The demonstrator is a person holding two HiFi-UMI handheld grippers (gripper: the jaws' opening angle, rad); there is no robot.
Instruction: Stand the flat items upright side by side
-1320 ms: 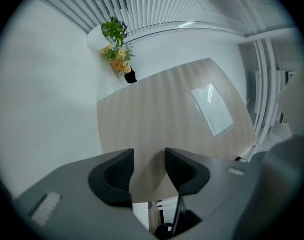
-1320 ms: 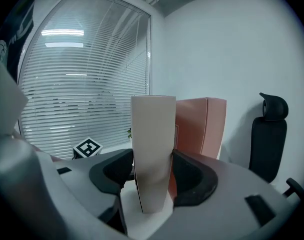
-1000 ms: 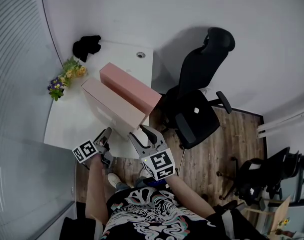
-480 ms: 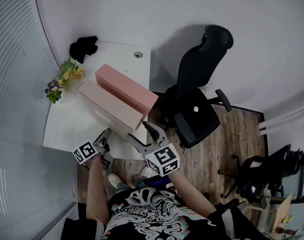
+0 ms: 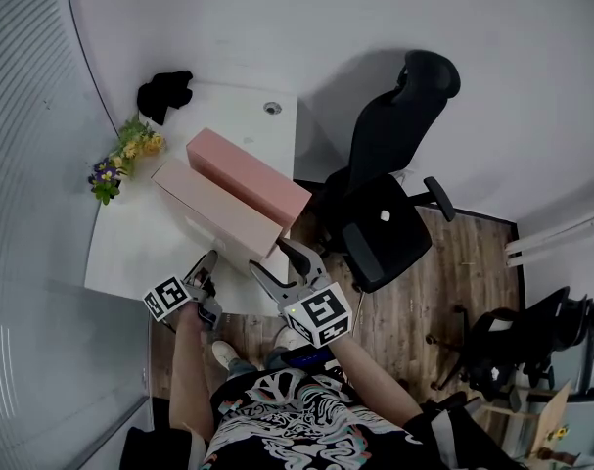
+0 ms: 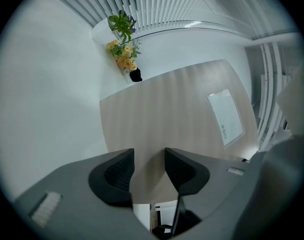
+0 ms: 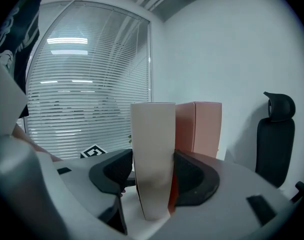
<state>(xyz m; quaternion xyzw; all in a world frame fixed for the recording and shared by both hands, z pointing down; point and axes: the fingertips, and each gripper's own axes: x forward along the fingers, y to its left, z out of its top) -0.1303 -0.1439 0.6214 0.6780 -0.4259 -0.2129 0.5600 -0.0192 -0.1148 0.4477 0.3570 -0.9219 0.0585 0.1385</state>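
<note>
Beige box (image 5: 218,209) upright beside pink box (image 5: 248,176), mid-frame on white desk (image 5: 130,233) — probably stiff, light, smooth; take its narrow near end. Right gripper (image 7: 152,169) straddles that end, jaws just narrowed, not pinching; left gripper (image 6: 149,159) apart — empty.

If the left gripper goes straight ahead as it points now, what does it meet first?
Most likely the broad side of the beige box, which fills the view beyond the left gripper, whose jaws stand apart and empty. How near it is remains unclear.
</note>
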